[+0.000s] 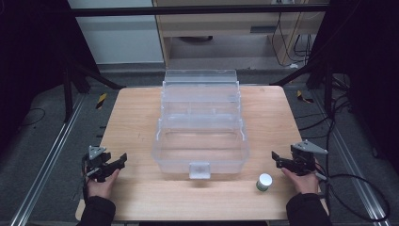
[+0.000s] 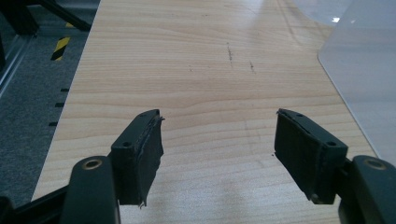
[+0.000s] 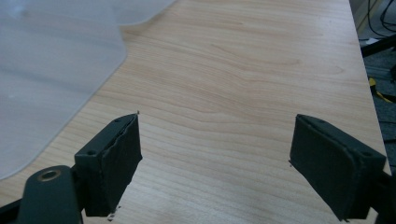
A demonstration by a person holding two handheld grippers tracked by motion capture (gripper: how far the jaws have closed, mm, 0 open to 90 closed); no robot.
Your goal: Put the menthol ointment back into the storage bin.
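Note:
A clear plastic tiered box point(image 1: 201, 127) stands open in the middle of the wooden table point(image 1: 136, 117), its trays stepped back toward the far edge. A small green jar with a white lid point(image 1: 264, 182) stands near the front right, just left of my right gripper point(image 1: 275, 158). That gripper is open, jaws wide apart over bare wood point(image 3: 217, 154). My left gripper point(image 1: 123, 160) rests at the front left, also open with nothing between its jaws point(image 2: 218, 140). The box's frosted wall point(image 2: 364, 70) shows at the right of the left gripper view and again point(image 3: 46, 70) at the left of the right gripper view.
The table's left edge drops to grey floor with a metal rail point(image 1: 47, 160). Cables point(image 1: 357, 188) trail on the floor at the right. Black frame legs point(image 1: 94, 75) stand behind the table. Bare wood lies on both sides of the box.

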